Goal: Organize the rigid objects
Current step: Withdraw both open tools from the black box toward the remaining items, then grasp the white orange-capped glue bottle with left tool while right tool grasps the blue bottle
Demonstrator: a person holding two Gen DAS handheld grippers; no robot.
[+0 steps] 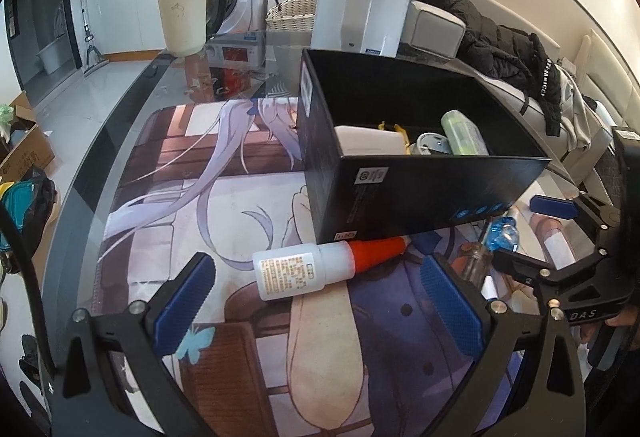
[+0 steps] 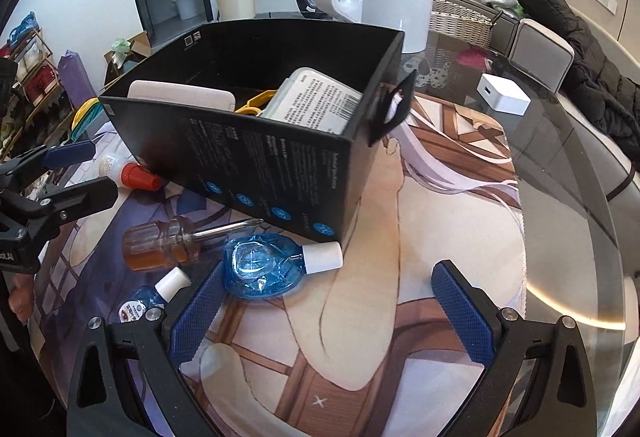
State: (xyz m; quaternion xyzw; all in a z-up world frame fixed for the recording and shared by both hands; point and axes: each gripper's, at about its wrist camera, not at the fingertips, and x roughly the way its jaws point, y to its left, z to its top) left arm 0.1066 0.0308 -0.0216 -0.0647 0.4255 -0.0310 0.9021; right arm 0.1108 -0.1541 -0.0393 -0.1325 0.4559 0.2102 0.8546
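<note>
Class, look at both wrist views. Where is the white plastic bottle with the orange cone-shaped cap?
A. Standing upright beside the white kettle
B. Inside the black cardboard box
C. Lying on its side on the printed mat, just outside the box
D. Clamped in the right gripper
C: the white plastic bottle with the orange cone-shaped cap lies flat on the printed mat, against the outer wall of the black cardboard box, ahead of the open left gripper.
</note>
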